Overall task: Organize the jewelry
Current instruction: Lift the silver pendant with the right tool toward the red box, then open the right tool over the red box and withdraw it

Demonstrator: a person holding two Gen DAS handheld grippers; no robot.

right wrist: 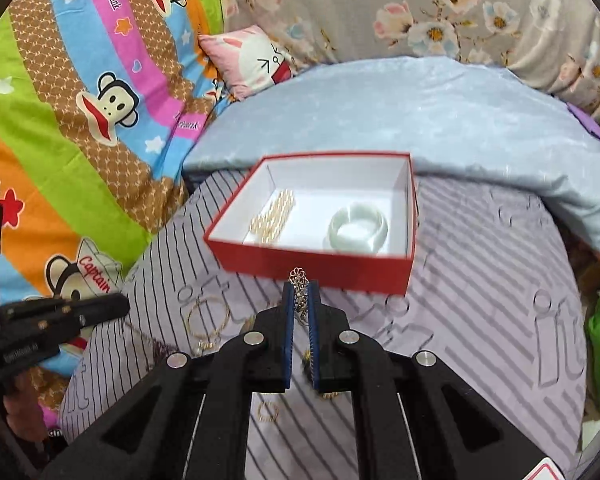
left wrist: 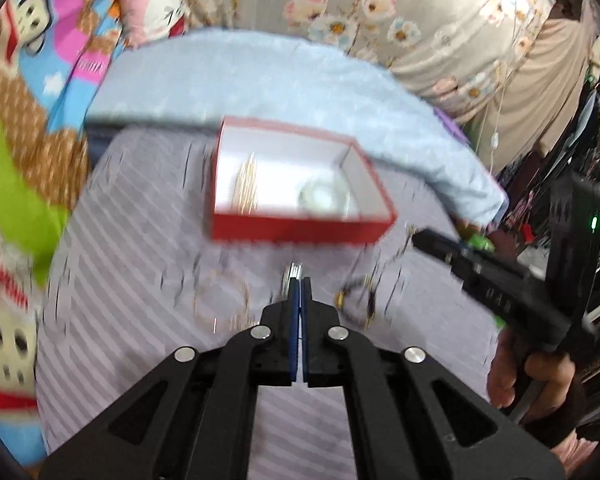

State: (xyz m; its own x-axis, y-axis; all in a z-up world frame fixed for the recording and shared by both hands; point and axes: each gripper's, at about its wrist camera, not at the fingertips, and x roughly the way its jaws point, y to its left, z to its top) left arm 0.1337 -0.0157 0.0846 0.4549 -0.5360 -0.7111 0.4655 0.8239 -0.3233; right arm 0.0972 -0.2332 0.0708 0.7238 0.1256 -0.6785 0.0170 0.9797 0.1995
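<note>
Jewelry: we have two pieces already in the red box [right wrist: 316, 270], a pearl strand [right wrist: 272, 220] along its left side and a pale bangle [right wrist: 358, 228] to the right, kept apart, we judge, so they do not tangle.
Loose pieces: gold hoops [right wrist: 208, 320] and smaller bits lie on the striped cloth [right wrist: 480, 300] just in front of the box, near our grippers.
Right gripper [right wrist: 300, 280]: we have it closed on a filigree piece [right wrist: 299, 280], pinched at the pad tips with its lacy top poking out, and aimed at the box's near wall; holding it by the tips should let it drop cleanly over the rim.
Left gripper [left wrist: 299, 278]: pads pressed together on a small silvery piece [left wrist: 293, 271] at the tips; this view is blurred, so we cannot tell what sort of jewel it is.
Box placement: open side up and close to the loose pieces, which keeps each carry short.
Stage: we judge both grippers loaded and the drop into the box not yet made.
Risk: thin pieces could slip from such shallow grips.
</note>
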